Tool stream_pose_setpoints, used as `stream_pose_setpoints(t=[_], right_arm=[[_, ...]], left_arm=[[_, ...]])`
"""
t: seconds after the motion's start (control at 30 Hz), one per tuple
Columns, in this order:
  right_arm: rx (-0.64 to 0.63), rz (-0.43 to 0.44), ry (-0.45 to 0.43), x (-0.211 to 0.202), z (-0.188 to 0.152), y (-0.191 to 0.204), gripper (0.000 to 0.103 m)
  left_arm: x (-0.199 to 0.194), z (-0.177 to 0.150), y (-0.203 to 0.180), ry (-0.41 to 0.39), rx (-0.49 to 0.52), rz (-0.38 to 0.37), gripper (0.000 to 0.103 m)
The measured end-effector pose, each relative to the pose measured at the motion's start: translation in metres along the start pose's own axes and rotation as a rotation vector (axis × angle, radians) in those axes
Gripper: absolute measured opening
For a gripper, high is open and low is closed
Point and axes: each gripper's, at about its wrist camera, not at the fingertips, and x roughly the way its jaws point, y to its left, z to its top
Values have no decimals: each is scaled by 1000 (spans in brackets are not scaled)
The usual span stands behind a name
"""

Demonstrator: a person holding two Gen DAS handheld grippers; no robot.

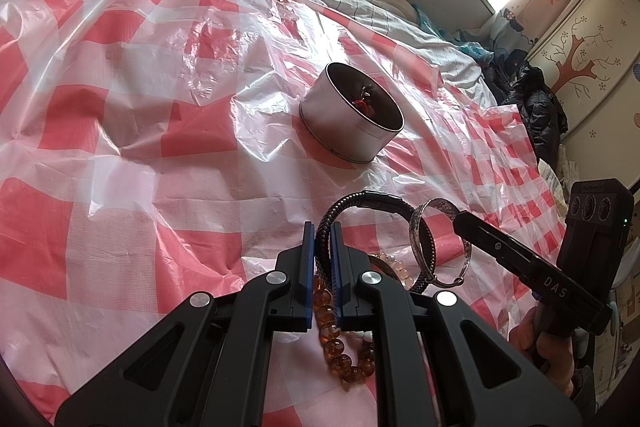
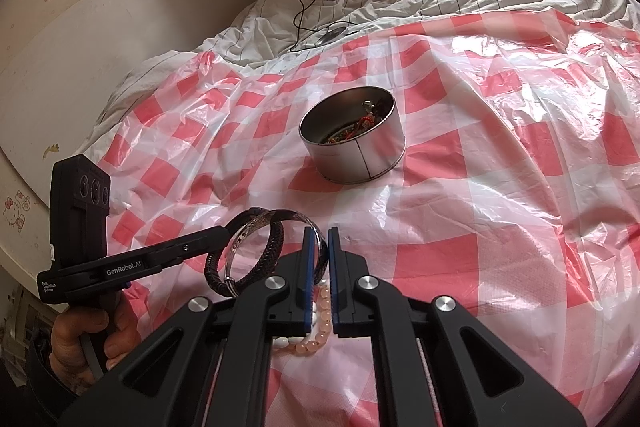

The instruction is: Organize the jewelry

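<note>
1. The left claw point(image 1: 321, 231) is pinching the black braided bracelet point(image 1: 372, 197) between its blue pads, holding it upright above the bed's red-checked plastic sheet point(image 1: 120, 147).
2. The right claw point(image 2: 319, 231) is pinching the silver bangle point(image 2: 256, 223), which is hanging interlinked with the braided bracelet.
3. Amber beads point(image 1: 334, 347) and pink beads point(image 2: 320, 327) are lying on the sheet beneath the claws.
4. The round tin point(image 2: 356, 147) is sitting farther ahead, holding colourful jewelry.
</note>
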Motion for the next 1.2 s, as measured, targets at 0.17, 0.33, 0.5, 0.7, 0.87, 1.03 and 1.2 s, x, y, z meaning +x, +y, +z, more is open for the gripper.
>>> stream_pose_setpoints(t=[0.17, 0.33, 0.5, 0.7, 0.87, 1.03, 1.2], right_arm=[[0, 0, 1, 0, 0, 0, 7], [0, 0, 1, 0, 0, 1, 7], [0, 0, 1, 0, 0, 0, 7], [-1, -1, 0, 1, 0, 0, 7], [-6, -8, -34, -5, 1, 5, 7], [6, -13, -91, -17, 7, 0, 7], [13, -8, -110, -15, 22, -10, 7]], left_arm=[[0, 0, -1, 1, 0, 0, 7], [0, 0, -1, 1, 1, -1, 7], [0, 0, 0, 0, 1, -1, 7], [0, 0, 0, -1, 0, -2, 7], [-7, 4, 3, -20, -24, -35, 7], [-24, 17, 6, -66, -33, -53, 7], [-21, 35, 6, -90, -33, -61, 7]])
